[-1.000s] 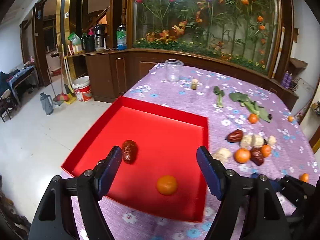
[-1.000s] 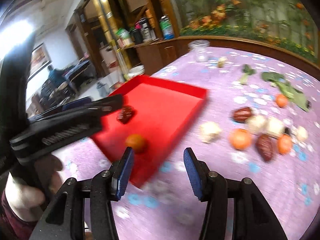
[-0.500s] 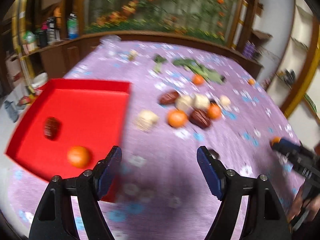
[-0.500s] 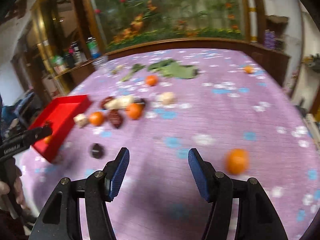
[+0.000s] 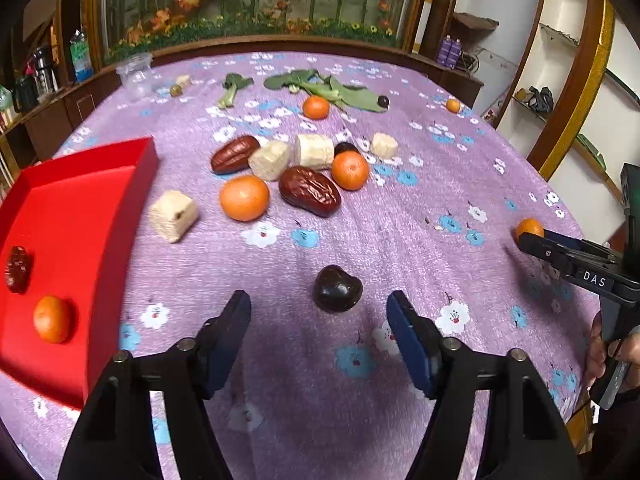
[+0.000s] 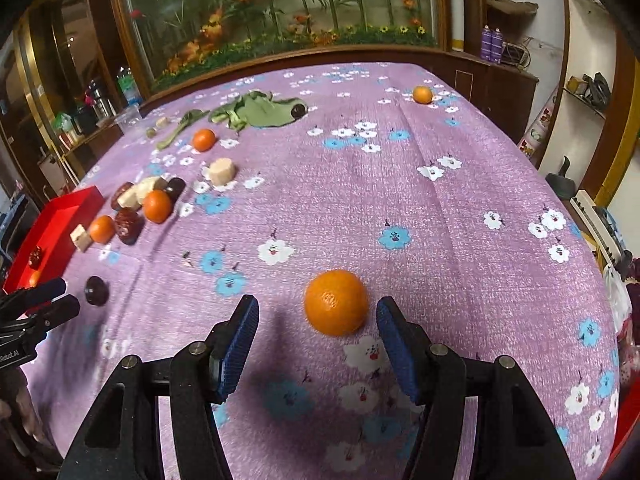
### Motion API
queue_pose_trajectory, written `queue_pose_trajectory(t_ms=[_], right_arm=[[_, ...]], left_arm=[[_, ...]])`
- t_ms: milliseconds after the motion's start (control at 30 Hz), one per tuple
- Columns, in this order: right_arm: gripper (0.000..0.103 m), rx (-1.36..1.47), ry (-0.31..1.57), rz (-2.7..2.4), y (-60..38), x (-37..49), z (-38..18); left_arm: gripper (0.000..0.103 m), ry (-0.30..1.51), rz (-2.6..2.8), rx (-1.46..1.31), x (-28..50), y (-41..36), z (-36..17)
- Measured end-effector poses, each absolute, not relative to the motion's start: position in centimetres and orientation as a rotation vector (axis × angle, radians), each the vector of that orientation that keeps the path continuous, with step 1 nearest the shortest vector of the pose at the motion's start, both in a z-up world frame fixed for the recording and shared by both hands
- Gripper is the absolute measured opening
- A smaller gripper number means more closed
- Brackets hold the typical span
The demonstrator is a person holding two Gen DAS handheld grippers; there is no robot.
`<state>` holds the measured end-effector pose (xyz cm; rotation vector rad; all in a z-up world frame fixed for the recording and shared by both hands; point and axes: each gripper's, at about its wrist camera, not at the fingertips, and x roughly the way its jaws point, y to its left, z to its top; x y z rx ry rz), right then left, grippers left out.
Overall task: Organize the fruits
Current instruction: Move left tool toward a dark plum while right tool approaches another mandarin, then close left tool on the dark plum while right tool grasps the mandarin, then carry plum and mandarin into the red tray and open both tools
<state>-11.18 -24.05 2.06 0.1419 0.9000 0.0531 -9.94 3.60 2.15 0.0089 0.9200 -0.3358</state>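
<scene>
Both tools were in approach, neither yet gripping. Left tool (image 5: pixel 319 318) was spread wide, jaws empty, with the dark plum (image 5: pixel 337 288) lying on the table (image 5: pixel 440 184) just ahead of the gap, slightly toward the right jaw. Right tool (image 6: pixel 317 325) was likewise spread and empty; a lone orange (image 6: pixel 336 302) sat just beyond the jaw tips, nearer the right jaw.

Red tray (image 5: pixel 80 208) sat at the table's left edge and held one orange (image 5: pixel 52 319) and one red date (image 5: pixel 17 263). A cluster of oranges, dates and pale chunks (image 5: pixel 280 172) remained on the cloth, well apart from both tools.

Judgement: step in hand was pre-grasp alignment on two separate fruits; sorting was at an early stage. The next move called for each tool to advance until its fruit sat centred between the jaws, then close gently, since round fruit may roll off an off-centre pinch.
</scene>
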Motion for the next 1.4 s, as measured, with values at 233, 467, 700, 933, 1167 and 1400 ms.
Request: queue_pose_trajectory(t_ms=[233,467,700,933,1167,1400], right_arm=[[0.065,0.165,0.925,0.05,-24.8,-10.4,1.8],[0.048,0.162,0.945,0.04,-24.7,-10.2,1.6],[0.036,0.137,0.929,0.045,-23.8,-11.1,2.4],[0.036,0.088,0.886,0.1,-20.7,-12.0,4.5],[0.036,0.031,0.854,0.238,-14.8,-12.0,6.3],[0.036,-0.035,0.814,0.472,-5.5,-10.7,8.7]], left_arm=[[0.055,0.968,-0.34,0.018,-8.3,2.4,1.3],[0.025,0.961,-0.323,0.113,-8.5,1.2,1.2],[0.024,0.952,-0.337,0.051,-8.9,2.7,1.5],[0.024,0.896,-0.316,-0.047,-9.8,6.2,3.4],[0.024,0.844,-0.275,-0.178,-10.5,12.3,5.6],[0.024,0.793,-0.116,-0.213,-10.3,20.1,7.0]])
